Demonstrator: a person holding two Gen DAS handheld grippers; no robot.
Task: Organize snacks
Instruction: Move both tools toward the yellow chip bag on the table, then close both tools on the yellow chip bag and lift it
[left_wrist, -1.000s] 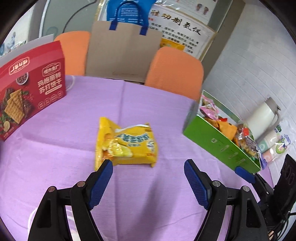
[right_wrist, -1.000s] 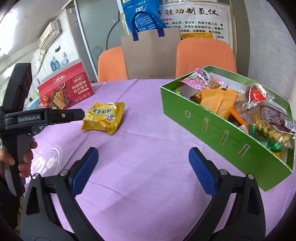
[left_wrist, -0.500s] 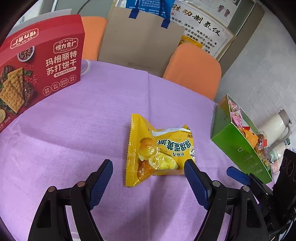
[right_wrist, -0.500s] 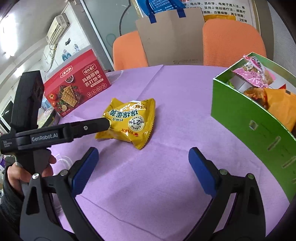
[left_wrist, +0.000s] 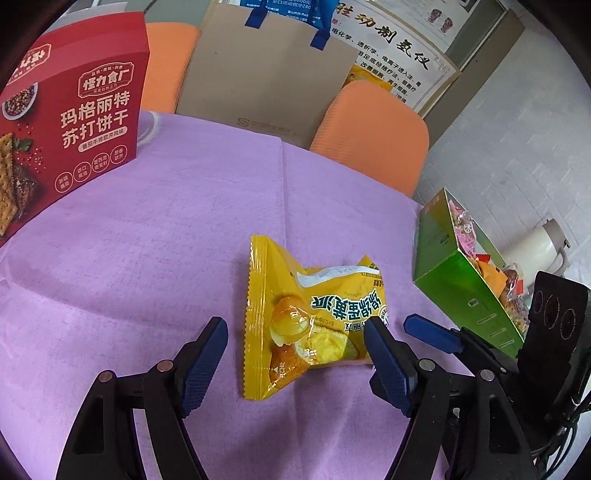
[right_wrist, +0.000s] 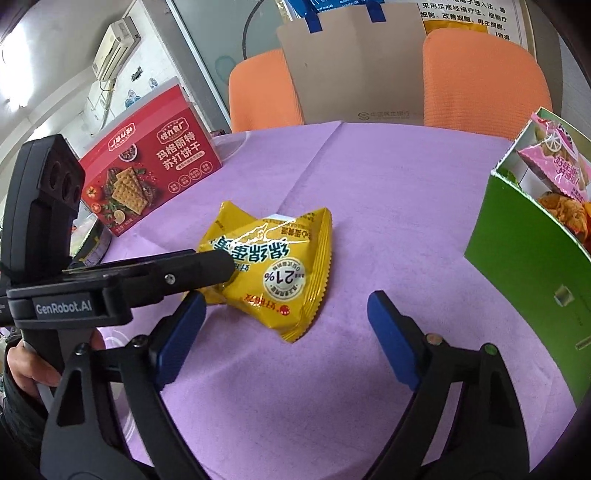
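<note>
Both grippers have closed in on the yellow snack packet (left_wrist: 314, 325); left gripper (left_wrist: 295, 354) straddles it, jaws narrowing, not pinching; right gripper (right_wrist: 286, 328) spread, also narrowing, empty.

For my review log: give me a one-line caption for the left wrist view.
Left gripper, jaws open, straddles a yellow snack packet on the purple tablecloth.
</note>
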